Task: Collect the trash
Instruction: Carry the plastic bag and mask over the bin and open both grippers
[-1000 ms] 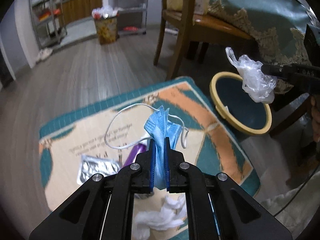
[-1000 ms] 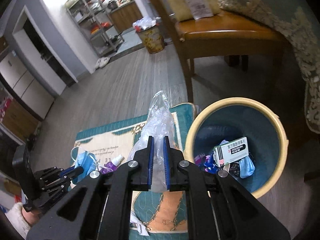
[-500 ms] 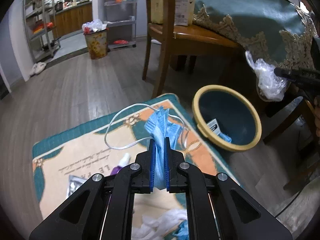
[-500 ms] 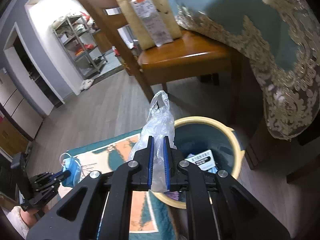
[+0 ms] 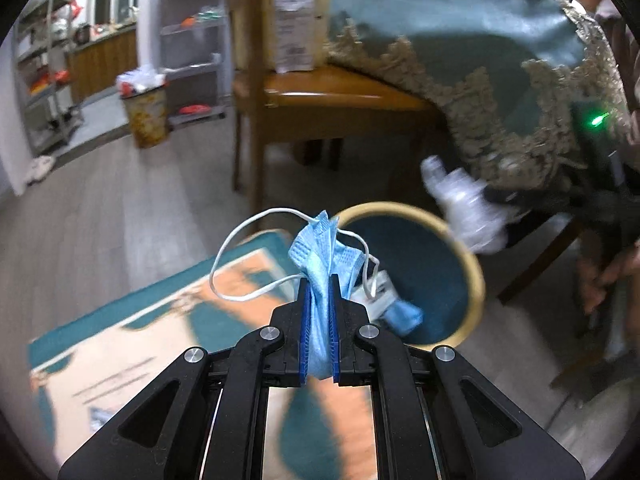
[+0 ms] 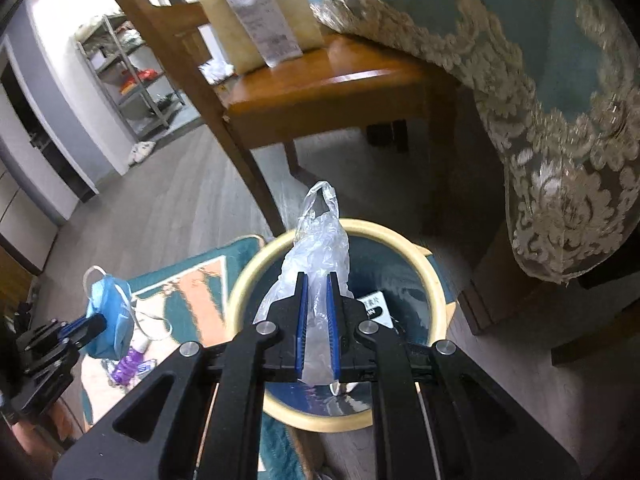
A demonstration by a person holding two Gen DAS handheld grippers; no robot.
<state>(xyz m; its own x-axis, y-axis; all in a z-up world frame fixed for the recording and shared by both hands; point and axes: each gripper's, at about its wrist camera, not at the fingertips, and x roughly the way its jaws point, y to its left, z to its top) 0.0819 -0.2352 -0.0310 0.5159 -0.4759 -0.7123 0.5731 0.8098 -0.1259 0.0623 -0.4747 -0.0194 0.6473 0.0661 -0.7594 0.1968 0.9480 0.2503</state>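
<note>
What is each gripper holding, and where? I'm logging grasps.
Left gripper: blue face mask, pinched mid-body. Right gripper: clear plastic bag, pinched at its lower bunch.

Two hand-held grippers [image 5: 319, 312] [image 6: 317, 312] — one mask [image 5: 320, 256], one plastic bag [image 6: 320, 240], one bin [image 6: 434, 280].

The face mask [image 5: 320, 264] is light blue with white ear loops. The plastic bag [image 6: 320, 248] is clear and whitish. The bin [image 6: 434, 280] has a cream-yellow rim and a dark teal inside. The rug [image 5: 168, 312] mixes teal, peach and cream. The tablecloth [image 6: 540, 80], far right, is blue-green with beige lace trim. The chair [image 5: 332, 96] is orange-brown wood.
</note>
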